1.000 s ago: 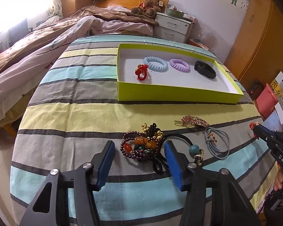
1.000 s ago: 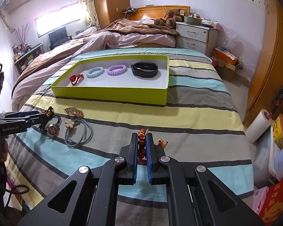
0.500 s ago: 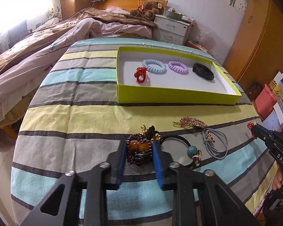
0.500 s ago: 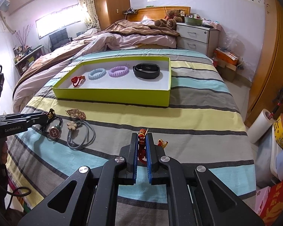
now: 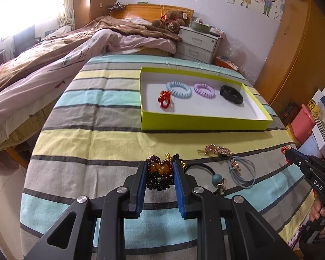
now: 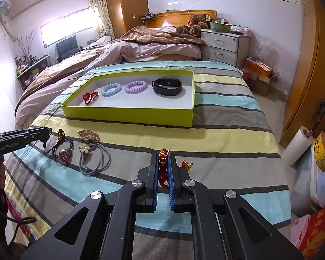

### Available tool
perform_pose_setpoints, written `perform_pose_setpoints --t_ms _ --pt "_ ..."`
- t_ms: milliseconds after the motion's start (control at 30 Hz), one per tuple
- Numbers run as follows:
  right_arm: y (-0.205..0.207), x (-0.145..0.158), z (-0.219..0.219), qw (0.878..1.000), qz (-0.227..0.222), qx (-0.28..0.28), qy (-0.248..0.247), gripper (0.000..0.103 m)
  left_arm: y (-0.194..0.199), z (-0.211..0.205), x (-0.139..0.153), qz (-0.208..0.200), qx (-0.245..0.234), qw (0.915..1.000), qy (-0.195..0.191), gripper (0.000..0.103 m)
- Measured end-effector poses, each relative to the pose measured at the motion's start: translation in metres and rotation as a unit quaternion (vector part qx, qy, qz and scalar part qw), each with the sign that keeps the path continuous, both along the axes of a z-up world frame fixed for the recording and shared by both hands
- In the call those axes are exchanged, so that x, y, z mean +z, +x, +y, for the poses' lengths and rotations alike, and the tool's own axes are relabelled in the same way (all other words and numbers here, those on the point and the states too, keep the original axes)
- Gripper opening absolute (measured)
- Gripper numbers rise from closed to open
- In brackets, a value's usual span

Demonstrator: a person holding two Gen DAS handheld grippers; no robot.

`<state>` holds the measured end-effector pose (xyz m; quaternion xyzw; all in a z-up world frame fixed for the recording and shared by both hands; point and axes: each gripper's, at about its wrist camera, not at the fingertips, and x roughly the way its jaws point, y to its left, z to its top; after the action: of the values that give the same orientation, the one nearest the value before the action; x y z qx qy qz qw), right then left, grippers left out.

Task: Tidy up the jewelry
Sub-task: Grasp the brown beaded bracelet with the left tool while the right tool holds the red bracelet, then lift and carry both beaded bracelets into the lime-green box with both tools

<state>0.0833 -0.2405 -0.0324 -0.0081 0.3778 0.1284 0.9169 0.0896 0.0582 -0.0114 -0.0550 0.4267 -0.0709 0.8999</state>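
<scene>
Left tool clamps a dark garnet-bead bracelet — amber stones atop — right tool pinches red knotted cord.

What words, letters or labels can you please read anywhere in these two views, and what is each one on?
"DAS": on the right tongs, as the left view shows them.
"GenRobot.AI": on the left tongs, as the right view shows them.
"H": on the round red charm of a black hair tie.
Print on the books beside the bed: too blurred to read.

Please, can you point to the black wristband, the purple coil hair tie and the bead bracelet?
black wristband (image 6: 167,86): right wrist view, front of band.
purple coil hair tie (image 6: 135,87): right wrist view, near side of coil.
bead bracelet (image 5: 159,178): left wrist view, dark beads between pads.
</scene>
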Motion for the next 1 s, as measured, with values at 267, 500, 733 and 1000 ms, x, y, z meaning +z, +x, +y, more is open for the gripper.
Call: perform_pose_setpoints --t_ms 267,500,733,1000 --pt "0.004 0.012 -0.001 1.000 -0.011 0.002 0.008 0.008 0.004 -0.001 0.022 -0.022 -0.005 0.9997 0.004 0.024" --pt "0.018 0.030 0.000 1.000 -0.027 0.006 0.015 0.008 0.020 -0.006 0.040 -0.035 -0.021 0.9992 0.001 0.024" --pt "0.045 0.041 0.009 0.999 -0.032 0.020 0.016 0.008 0.046 -0.019 0.049 -0.043 -0.040 0.9983 -0.003 0.024" --pt "0.088 0.034 0.018 0.999 -0.011 0.030 0.012 0.008 0.090 -0.043 0.043 -0.032 -0.069 0.9969 -0.019 0.024"
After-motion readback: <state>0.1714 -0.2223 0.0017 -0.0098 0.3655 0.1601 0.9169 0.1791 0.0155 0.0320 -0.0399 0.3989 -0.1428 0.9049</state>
